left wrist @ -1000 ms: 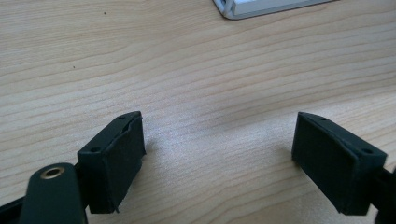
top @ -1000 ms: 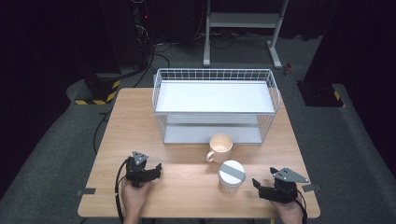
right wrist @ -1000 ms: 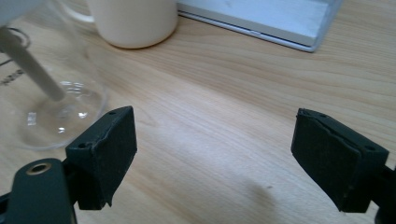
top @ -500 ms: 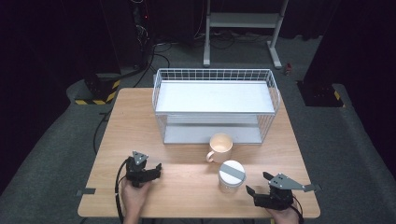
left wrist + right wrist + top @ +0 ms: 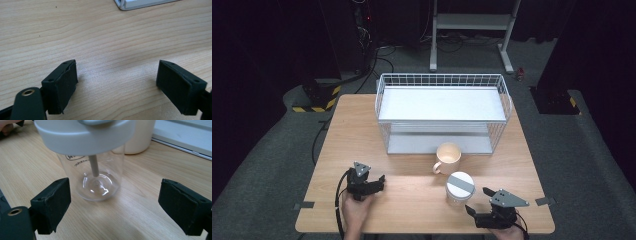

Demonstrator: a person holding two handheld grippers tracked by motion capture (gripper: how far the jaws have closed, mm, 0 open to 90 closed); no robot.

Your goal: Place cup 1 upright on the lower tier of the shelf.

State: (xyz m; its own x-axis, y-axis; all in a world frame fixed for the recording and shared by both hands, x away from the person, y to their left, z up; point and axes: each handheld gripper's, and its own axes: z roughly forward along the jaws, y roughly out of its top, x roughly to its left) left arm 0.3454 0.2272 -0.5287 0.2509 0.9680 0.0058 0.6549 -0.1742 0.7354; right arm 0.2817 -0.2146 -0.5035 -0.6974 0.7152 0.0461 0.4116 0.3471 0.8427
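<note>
- High view: clear jar (image 5: 460, 190) with white lid standing upright near table's (image 5: 422, 200) 5 o'clock corner, long axis vertical, lid facing up, grey strip across lid running roughly 10 to 4 o'clock.
- Cream mug (image 5: 448, 157) just beside jar at its 11 o'clock, mouth up, handle sticking out toward 8 o'clock; touching or not, cannot tell.
- White wire rack (image 5: 442, 111) beyond both at 12 o'clock.
- Right gripper (image 5: 476, 204) at jar's 5 o'clock, near but apart, pointing toward 10 o'clock.
- Right gripper view: jaws spread wide, just been opening, nothing between pads; jar (image 5: 93, 162) ahead at 11 o'clock, grey stem inside hanging straight down from lid.
- Left gripper (image 5: 382, 181) at table's 7 o'clock, well apart from jar, pointing toward 3 o'clock.
- Left gripper view: jaws apart, bare wood between.
</note>
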